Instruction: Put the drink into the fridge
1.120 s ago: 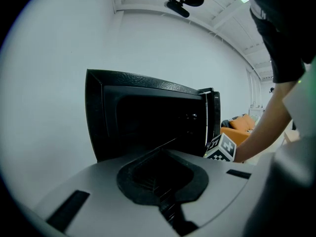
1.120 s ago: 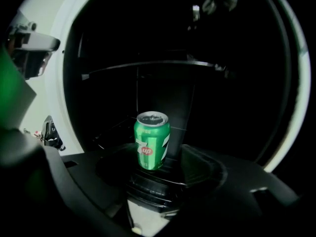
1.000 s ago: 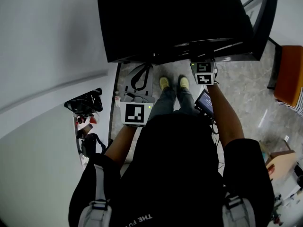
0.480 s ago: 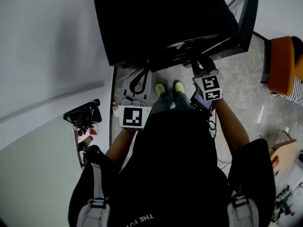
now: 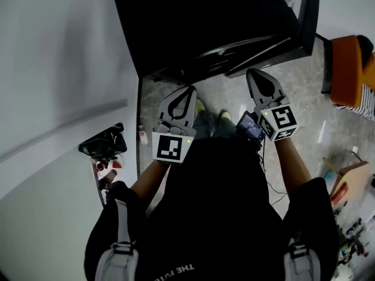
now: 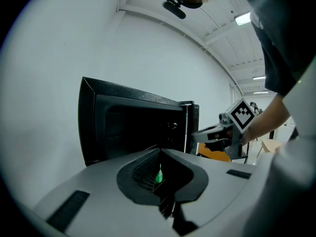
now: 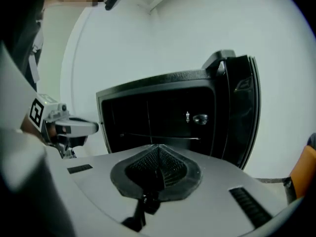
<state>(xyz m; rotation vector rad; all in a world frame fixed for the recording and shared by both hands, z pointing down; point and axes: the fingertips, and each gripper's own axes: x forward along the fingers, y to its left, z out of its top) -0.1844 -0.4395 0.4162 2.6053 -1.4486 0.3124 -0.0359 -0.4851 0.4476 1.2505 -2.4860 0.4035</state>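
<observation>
The person stands facing the black fridge (image 5: 199, 22), whose door (image 7: 243, 107) is swung wide to the right. Both tongs are held up in front of the opening, level with each other and well apart. The left gripper (image 5: 190, 89) has its jaws pressed together with no object between them. A thin green sliver (image 6: 159, 176) shows in the seam where the pads meet, and I cannot tell what it is. The right gripper (image 5: 252, 74) is likewise fully closed and empty, its ribbed pads meeting in one line, and it points toward the fridge's open front on the door side. The drink is in neither tool. In the right gripper view two small things glint on a shelf (image 7: 148, 135) inside the dark cabinet, toward the shelf's right end near the hinge side. One is a slim pale thing (image 7: 187, 116) that stands upright, its long axis vertical and its narrow end up. Just beside it on the right is a rounder grey thing (image 7: 200, 119), squat, with no long axis I can read. They are too small and dark to say which of them is the drink. Below the grippers, the person's yellow-green shoes (image 5: 201, 105) stand on the grey floor (image 5: 293, 92) just in front of the fridge's lower edge.
</observation>
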